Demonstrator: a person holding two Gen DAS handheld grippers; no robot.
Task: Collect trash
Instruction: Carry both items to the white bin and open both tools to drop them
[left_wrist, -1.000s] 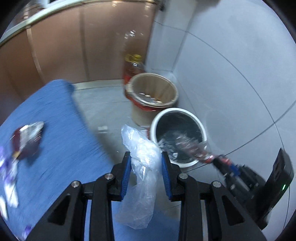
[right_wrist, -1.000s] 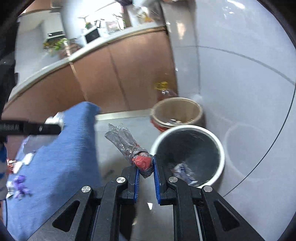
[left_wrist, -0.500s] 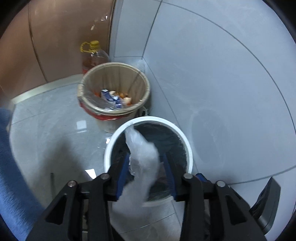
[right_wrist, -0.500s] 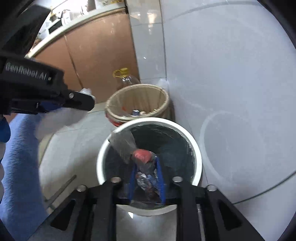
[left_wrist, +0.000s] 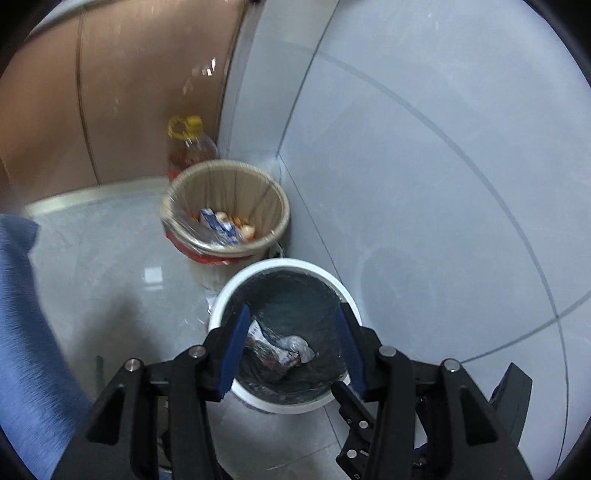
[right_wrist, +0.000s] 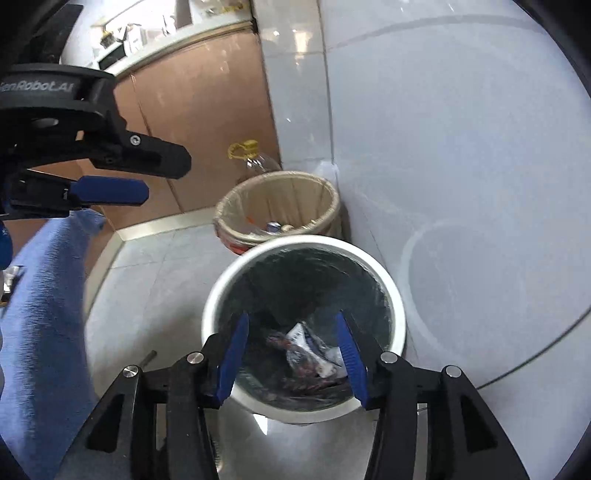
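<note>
White-rimmed bin with a dark liner sits below both tools. Left hand-held gripper and right hand-held gripper have just been opening, jaws apart with nothing between them. Crumpled wrappers lie at the bin's bottom.

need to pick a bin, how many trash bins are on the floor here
2: a white bin with a dark liner right under both grippers, and a beige bin just behind it in the wall corner.
</note>
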